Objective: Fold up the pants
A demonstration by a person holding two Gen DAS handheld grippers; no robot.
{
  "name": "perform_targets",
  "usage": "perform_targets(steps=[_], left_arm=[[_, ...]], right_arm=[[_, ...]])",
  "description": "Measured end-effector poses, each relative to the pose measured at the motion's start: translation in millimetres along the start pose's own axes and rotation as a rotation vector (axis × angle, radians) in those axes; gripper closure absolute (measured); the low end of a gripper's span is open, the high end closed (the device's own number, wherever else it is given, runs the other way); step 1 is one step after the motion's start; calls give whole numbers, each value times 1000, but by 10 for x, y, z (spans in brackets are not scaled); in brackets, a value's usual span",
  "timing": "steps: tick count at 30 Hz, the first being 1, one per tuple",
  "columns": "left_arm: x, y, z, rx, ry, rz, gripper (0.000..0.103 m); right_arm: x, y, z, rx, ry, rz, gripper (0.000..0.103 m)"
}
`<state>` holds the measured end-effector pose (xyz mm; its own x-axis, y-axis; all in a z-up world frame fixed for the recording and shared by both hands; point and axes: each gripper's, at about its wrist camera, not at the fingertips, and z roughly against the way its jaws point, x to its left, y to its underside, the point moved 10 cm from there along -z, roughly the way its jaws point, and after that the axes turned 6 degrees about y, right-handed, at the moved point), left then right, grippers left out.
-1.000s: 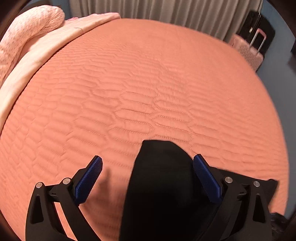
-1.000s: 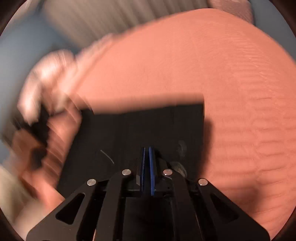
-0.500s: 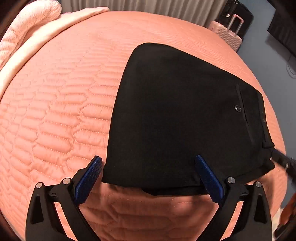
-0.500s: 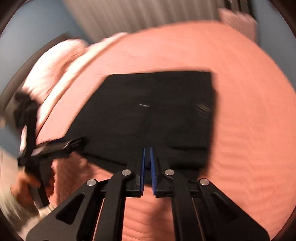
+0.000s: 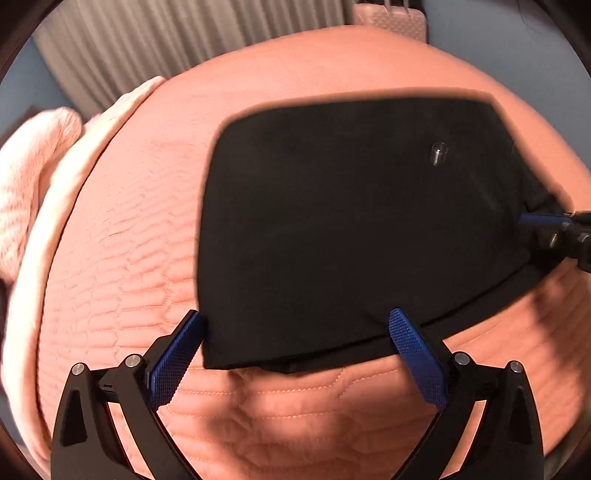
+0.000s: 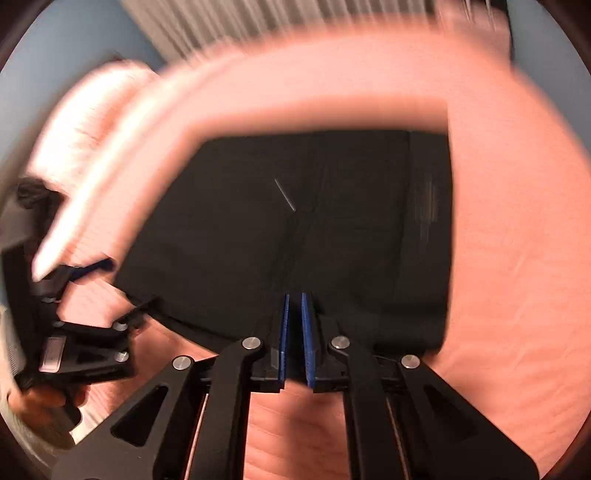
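You are working over a bed covered by a salmon-orange quilted bedspread [image 5: 122,258] stitched in long hexagon cells. A pale pink blanket [image 5: 33,192] is bunched along its left edge, grey pleated curtains [image 5: 184,37] hang behind the bed, a blue-grey wall flanks them, and a pink suitcase [image 5: 391,18] stands past the far side.

The black pants [image 5: 351,221] lie flat on the bedspread, folded into a broad panel. In your left wrist view its long axis runs left to right, with the waistband end and a pocket button [image 5: 437,153] towards the right and the squared folded end towards the left (the right wrist view is too blurred to add much).

Your left gripper [image 5: 295,343] stands wide open over the near edge of the pants, its blue pads astride the near left corner, gripping nothing. Your right gripper [image 6: 294,325] is closed almost pad to pad at the near edge of the pants; whether cloth is pinched between its pads cannot be told.
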<state>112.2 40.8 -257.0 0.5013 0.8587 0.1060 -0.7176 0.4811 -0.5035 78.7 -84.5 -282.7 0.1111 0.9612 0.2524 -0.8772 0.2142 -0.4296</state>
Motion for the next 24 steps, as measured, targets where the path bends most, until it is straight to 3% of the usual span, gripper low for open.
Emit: perform_targets(steps=[3,4,7,9,10,11,12,14,15,16,20,23,24], left_arm=[[-66,-80,35,-2,43,48,5],[-22,-96,97,-8,47,68,5],[144,-243,238,-59,39,118,5],[200,-322,240,-63,49,145,5],[175,-331,241,-57,60,153,5],[205,-329,205,-34,60,161,5],[204,-330,226,-23,56,169,5],[221,-415,317,-63,173,224,5],[250,-458,336,-78,261,268,5],[296,-465,326,-68,287,286,5],[517,-396,-83,33,285,299,5],[514,-306,-382,98,483,414,5],[508,-305,-412,89,495,426,6]], right_arm=[[-93,127,267,1,-42,-50,100],[-150,88,384,-34,-36,-73,95],[-334,-71,700,-121,-11,-142,94],[-488,-89,757,-134,10,-141,94],[-559,-118,701,-117,32,-133,88],[-777,-104,752,-94,52,-146,70],[-853,-52,759,-84,53,-170,59],[-964,53,776,-102,-6,-256,33],[-980,35,789,-102,-28,-273,25],[-996,0,731,-99,-46,-277,15],[-1141,-130,488,-5,-140,-269,14],[-1120,-193,349,-8,-191,-270,13],[-1096,-217,376,-32,-215,-256,13]])
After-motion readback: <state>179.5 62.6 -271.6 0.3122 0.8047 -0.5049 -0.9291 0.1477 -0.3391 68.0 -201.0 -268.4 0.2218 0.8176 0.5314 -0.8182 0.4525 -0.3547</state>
